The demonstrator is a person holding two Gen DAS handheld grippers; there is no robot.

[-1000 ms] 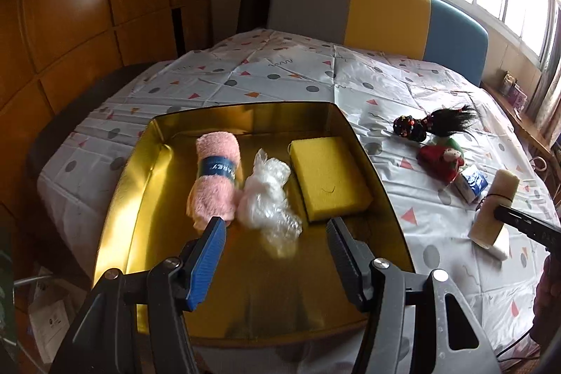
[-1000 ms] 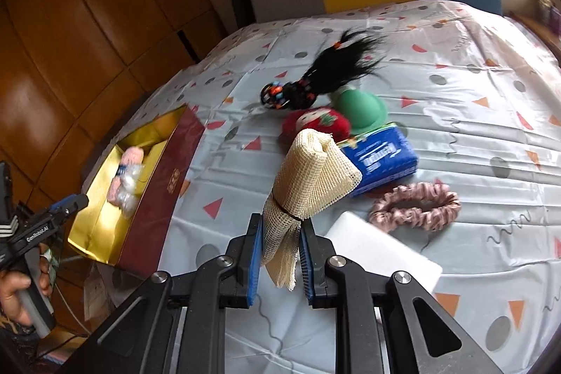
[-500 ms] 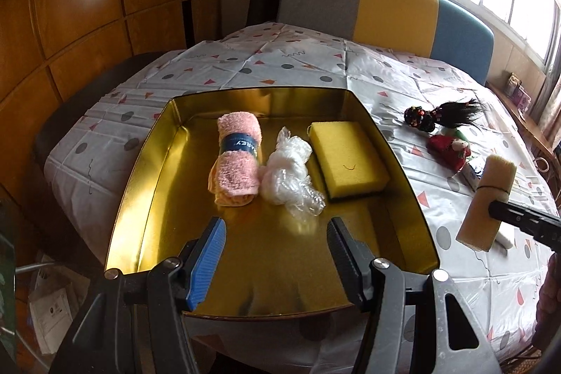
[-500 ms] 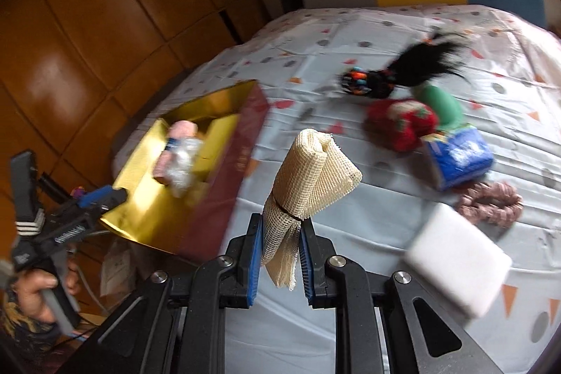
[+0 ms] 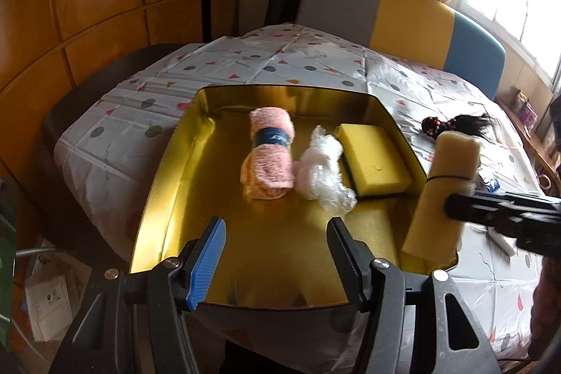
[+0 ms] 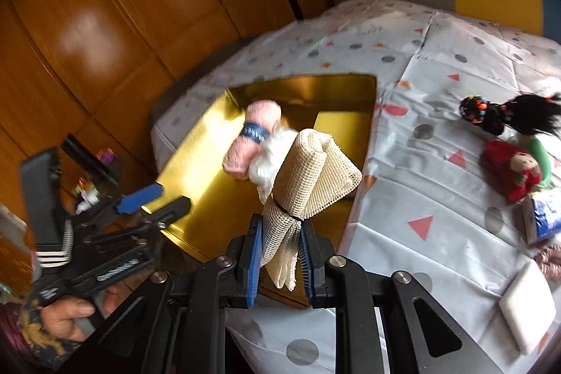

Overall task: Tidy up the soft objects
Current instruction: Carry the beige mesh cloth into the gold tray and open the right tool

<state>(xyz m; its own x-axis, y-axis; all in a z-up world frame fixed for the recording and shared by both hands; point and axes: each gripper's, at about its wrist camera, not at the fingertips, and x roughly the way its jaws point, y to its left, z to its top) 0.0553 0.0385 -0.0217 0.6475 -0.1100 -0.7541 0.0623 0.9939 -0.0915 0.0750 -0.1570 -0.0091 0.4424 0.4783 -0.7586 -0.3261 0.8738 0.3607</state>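
Observation:
A gold tin box (image 5: 168, 184) (image 6: 196, 160) sits on the table's left part. In it lie a pink rolled towel (image 5: 270, 153) (image 6: 252, 128), a crumpled white plastic bag (image 5: 322, 170) (image 6: 270, 153) and a yellow sponge (image 5: 375, 156) (image 6: 343, 125). My right gripper (image 6: 278, 249) is shut on a rolled beige mesh cloth (image 6: 308, 177) (image 5: 441, 195) and holds it above the box's right rim. My left gripper (image 5: 277, 244) is open and empty over the box's near end; it also shows in the right wrist view (image 6: 154, 198).
On the dotted tablecloth (image 6: 420, 163) to the right lie a black-haired doll (image 6: 505, 114) (image 5: 452, 123), a red doll (image 6: 512, 170), a blue packet (image 6: 543, 216), a white sponge (image 6: 526, 311) and a pink scrunchie (image 6: 548, 260). A grey-yellow-blue headboard (image 5: 403, 13) stands behind.
My right gripper has carried the mesh cloth leftward from the table's right part to the box's right rim. My left gripper has drawn back a little and stays open.

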